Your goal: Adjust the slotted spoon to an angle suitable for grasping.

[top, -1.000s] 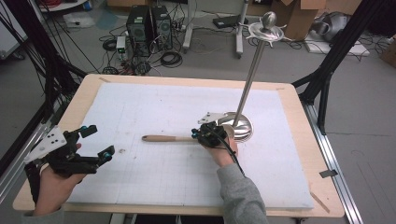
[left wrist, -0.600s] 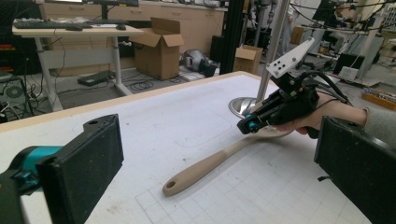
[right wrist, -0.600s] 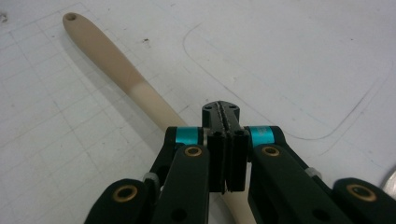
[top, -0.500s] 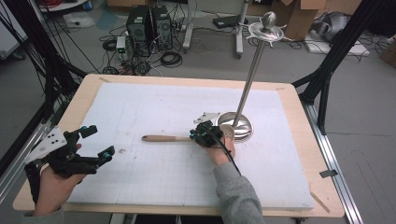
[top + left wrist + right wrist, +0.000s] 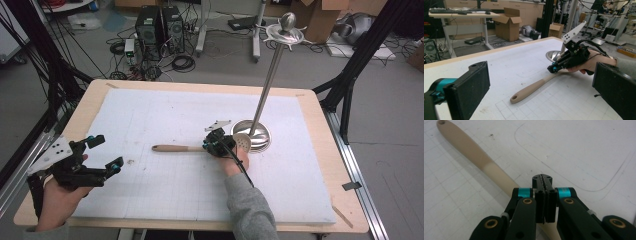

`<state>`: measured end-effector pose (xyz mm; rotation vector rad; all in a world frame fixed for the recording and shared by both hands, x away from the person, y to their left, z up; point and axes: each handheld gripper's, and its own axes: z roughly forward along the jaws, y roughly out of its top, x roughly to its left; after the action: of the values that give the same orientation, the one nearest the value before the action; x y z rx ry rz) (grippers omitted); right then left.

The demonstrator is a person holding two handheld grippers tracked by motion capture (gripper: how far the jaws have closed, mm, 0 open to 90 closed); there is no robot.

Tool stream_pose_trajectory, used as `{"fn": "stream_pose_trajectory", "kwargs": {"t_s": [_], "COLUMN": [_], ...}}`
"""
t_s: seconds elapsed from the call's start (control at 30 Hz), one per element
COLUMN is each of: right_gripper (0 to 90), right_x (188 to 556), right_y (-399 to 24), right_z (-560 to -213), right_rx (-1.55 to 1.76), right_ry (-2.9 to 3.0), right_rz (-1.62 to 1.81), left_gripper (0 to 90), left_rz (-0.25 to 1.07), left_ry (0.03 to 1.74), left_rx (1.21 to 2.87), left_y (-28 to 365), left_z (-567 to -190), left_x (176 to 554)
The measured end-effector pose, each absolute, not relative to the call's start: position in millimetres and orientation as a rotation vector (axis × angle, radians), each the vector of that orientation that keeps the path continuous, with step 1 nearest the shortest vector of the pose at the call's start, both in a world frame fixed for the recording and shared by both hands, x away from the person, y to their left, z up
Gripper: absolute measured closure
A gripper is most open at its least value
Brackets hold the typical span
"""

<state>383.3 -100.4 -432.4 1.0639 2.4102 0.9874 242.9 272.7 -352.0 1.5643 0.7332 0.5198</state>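
At the table's near left corner the left tool (image 5: pixel 102 152) hovers with jaws wide apart, while mid-table the right tool (image 5: pixel 543 195), jaws pressed together, appears clamped on the beige wooden-handled perforated metal skimmer (image 5: pixel 177 148), probably ready for lifting toward the tall steel stand (image 5: pixel 260 107).

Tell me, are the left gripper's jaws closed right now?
No. In the left gripper view the left gripper has its two black pads standing wide apart, with bare mat and the wooden handle between them.

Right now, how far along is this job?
Nothing looks done: the spoon lies flat by the stand. In hand: the right tongs sit shut over its neck, grip unclear. The left tongs hover open. Lifting the spoon is probably left.
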Motion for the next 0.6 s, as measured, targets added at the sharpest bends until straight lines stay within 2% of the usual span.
{"fn": "stream_pose_trajectory", "kwargs": {"t_s": [0.6], "right_gripper": [90.0], "right_x": [375], "right_y": [-102], "right_z": [-435], "right_rx": [1.079], "right_ry": [2.425], "right_rz": [0.899], "left_gripper": [1.7], "left_rz": [0.518], "left_ry": [0.732], "left_rx": [1.565], "left_y": [273], "left_z": [-352], "left_x": [242]}}
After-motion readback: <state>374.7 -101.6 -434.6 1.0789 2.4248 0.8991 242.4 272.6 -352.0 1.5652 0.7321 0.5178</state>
